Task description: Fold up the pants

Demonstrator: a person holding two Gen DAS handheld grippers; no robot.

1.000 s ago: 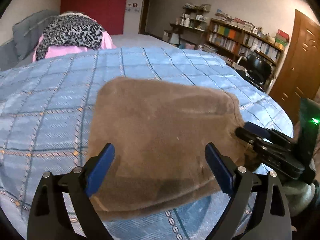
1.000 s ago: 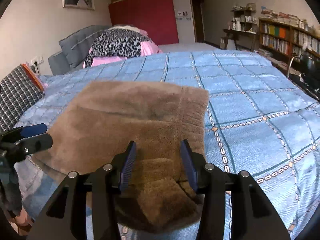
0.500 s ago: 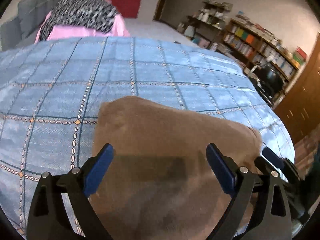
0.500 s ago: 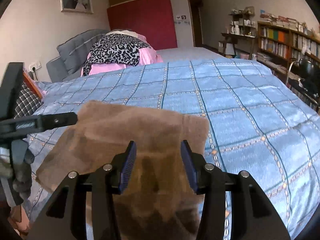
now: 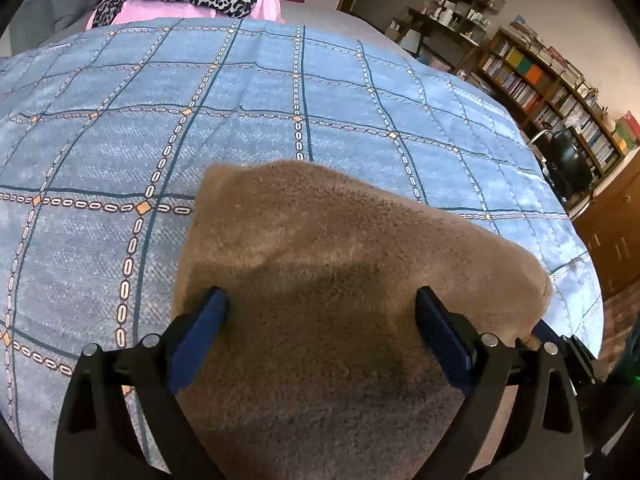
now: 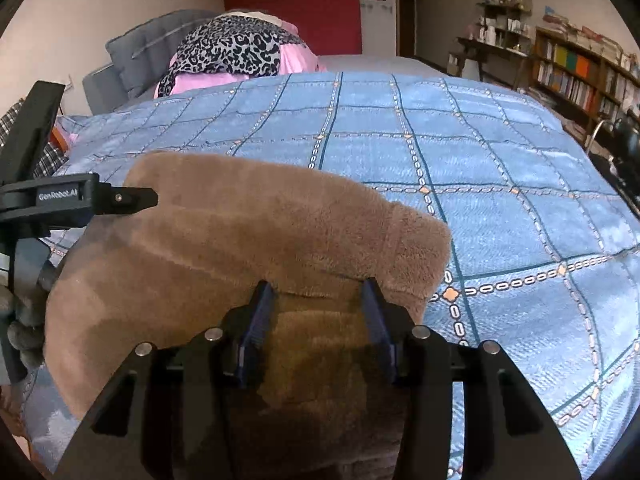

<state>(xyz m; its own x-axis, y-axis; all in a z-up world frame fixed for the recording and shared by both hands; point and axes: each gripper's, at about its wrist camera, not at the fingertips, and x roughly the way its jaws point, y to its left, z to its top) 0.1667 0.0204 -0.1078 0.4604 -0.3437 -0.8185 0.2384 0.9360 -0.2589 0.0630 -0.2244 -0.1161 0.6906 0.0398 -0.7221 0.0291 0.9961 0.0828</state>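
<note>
The brown fleece pants (image 5: pixel 340 280) lie folded in a thick bundle on the blue checked bedspread (image 5: pixel 240 100), near its front edge. My left gripper (image 5: pixel 320 320) is open wide, its blue pads (image 5: pixel 200 328) low over the bundle. My right gripper (image 6: pixel 318 312) is open, jaws partly apart, right over the bundle's near right part (image 6: pixel 260 240). The left gripper's finger (image 6: pixel 120 198) shows in the right wrist view at the bundle's far left corner. Neither holds the cloth.
A leopard-print and pink pile (image 6: pixel 236 56) and grey pillows (image 6: pixel 140 52) sit at the bed's head. Bookshelves (image 5: pixel 560 92), a black chair (image 5: pixel 568 164) and a wooden cabinet (image 5: pixel 616 232) stand to the right of the bed.
Both grippers have moved forward and down over the bundle, so the pants now fill the lower views. The jaw openings look unchanged.
</note>
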